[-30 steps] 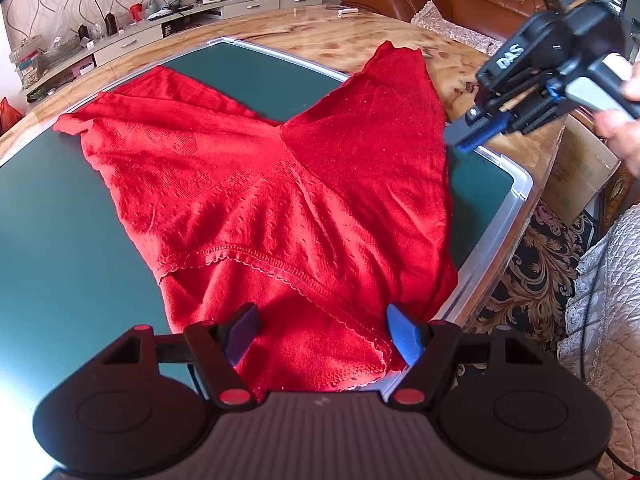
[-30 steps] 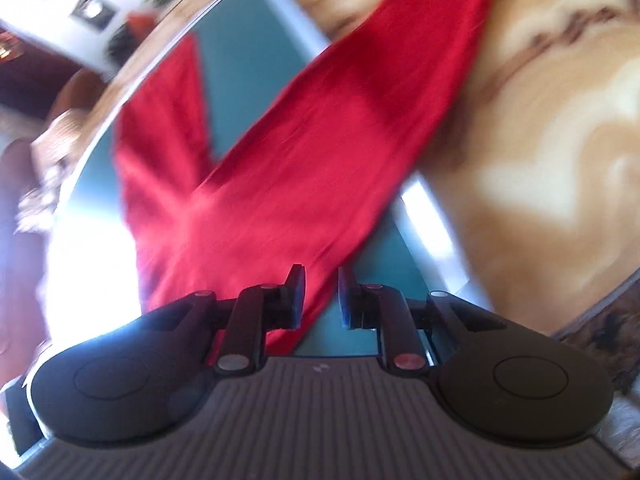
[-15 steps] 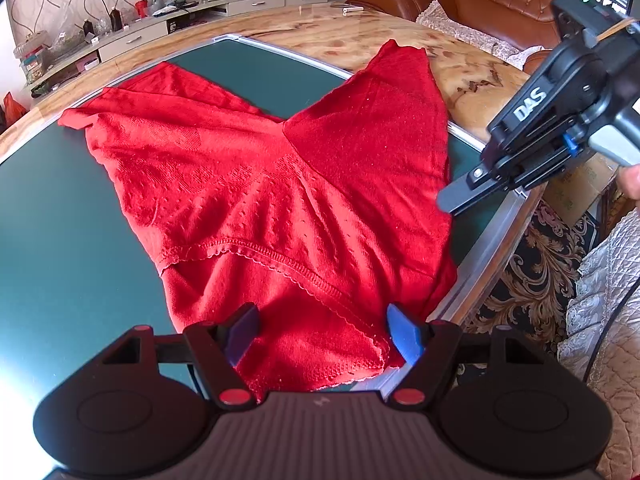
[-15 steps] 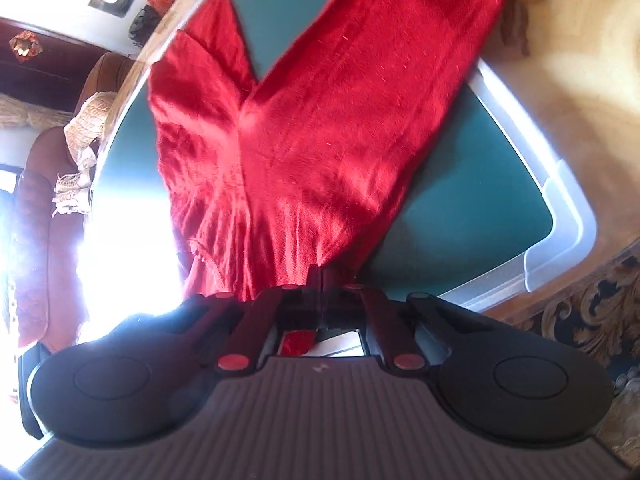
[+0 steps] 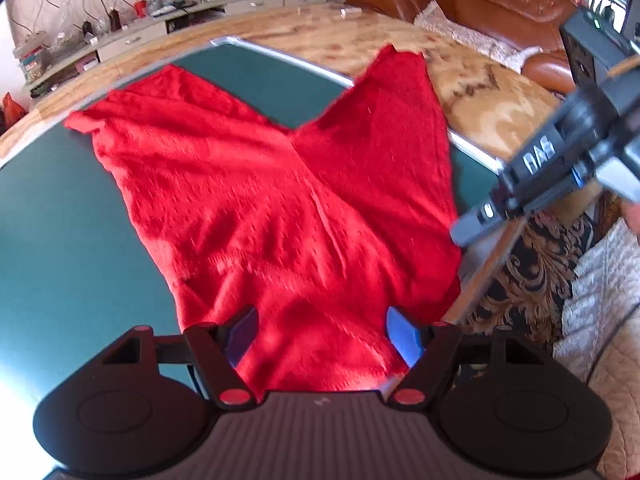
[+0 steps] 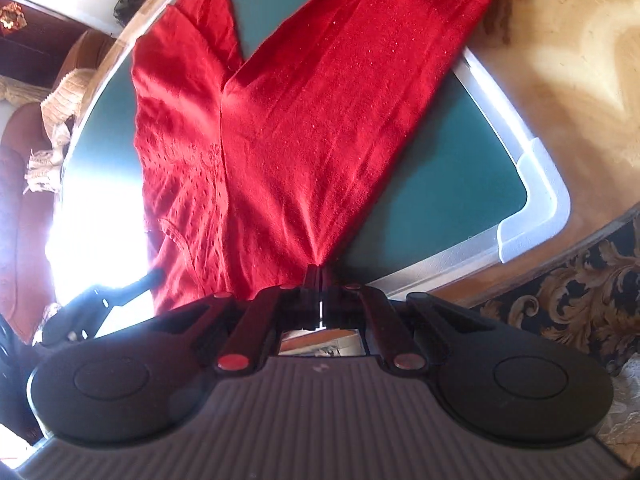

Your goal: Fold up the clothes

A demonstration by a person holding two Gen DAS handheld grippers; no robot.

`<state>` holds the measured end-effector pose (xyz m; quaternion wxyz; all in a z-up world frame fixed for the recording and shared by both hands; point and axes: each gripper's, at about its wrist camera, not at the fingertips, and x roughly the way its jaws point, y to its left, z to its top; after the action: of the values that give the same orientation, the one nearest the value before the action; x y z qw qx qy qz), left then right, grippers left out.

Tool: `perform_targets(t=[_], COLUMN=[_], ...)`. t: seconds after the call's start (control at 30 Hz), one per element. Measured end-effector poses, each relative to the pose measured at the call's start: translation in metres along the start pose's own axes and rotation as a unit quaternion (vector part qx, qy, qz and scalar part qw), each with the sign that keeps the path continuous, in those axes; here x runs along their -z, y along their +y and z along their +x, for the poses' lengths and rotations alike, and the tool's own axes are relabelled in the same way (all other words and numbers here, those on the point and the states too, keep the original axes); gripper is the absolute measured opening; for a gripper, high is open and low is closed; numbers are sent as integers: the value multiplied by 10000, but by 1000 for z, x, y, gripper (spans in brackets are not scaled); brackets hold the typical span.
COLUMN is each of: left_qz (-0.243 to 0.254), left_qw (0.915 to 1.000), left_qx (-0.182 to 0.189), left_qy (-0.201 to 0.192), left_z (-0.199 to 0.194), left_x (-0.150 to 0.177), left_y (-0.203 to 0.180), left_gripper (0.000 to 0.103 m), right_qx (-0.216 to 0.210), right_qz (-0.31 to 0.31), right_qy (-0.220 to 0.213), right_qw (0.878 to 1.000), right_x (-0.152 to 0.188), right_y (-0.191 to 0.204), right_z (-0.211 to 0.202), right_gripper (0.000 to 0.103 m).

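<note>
Red knit garment (image 5: 288,208) sprawls across the green mat (image 5: 60,240), one leg trailing off toward one o'clock. Right gripper (image 6: 320,276) is pinched tight on its near edge; left gripper (image 5: 322,334) gapes wide over the hem. Soft, light, stretchy, so best taken at hems and corners.

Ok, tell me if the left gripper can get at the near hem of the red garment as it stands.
Probably yes: the left gripper is open, its fingers straddle the red garment at the near hem, and nothing lies between them.
</note>
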<state>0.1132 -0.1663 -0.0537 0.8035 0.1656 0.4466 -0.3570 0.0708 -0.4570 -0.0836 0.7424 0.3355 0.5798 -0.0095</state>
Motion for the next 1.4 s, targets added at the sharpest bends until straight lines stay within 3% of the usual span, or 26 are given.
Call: perform_targets(t=[0.13, 0.2, 0.3, 0.37, 0.47, 0.57, 0.73, 0.97, 1.17, 1.23, 1.3, 1.4], left_qz=[-263, -225, -189, -231, -453, -629, -738, -734, -728, -712, -686, -631], left_qw=[9996, 9996, 9998, 9997, 9987, 9976, 9967, 9971, 9971, 9972, 9974, 9977], left_qx=[66, 66, 11, -19, -131, -244, -272, -119, -78, -84, -102, -145], left_qy=[116, 128, 19, -81, -172, -170, -181, -177, -211, -206, -202, -203], left_z=[14, 17, 14, 11, 11, 16, 21, 27, 29, 28, 28, 28], left_x=[-7, -6, -6, -8, -15, -21, -25, -21, -20, -19, -19, -18], left_y=[6, 5, 7, 11, 25, 39, 53, 59, 59, 59, 59, 56], left_gripper=[76, 76, 76, 76, 76, 76, 76, 76, 76, 76, 76, 76], right_qx=[650, 490, 174, 13, -361, -731, -331, 14, 215, 284, 353, 457], right_qz=[-413, -621, -1036, -1683, -2369, -2577, -2842, -3097, -3324, -3390, -3455, -3553], right_qy=[-433, -705, -1049, -1301, -1258, -1195, -1098, -837, -877, -926, -975, -1049], right_qw=[9961, 9944, 9889, 9771, 9627, 9560, 9519, 9471, 9388, 9358, 9327, 9277], right_x=[-6, -19, -48, -84, -157, -233, -314, -337, -329, -327, -324, -321], right_y=[15, 25, 47, 77, 130, 183, 250, 271, 276, 277, 279, 281], right_z=[-19, -31, -43, -37, -3, 43, 129, 191, 192, 188, 185, 179], right_gripper=[17, 24, 26, 26, 26, 26, 26, 26, 25, 20, 4, 2])
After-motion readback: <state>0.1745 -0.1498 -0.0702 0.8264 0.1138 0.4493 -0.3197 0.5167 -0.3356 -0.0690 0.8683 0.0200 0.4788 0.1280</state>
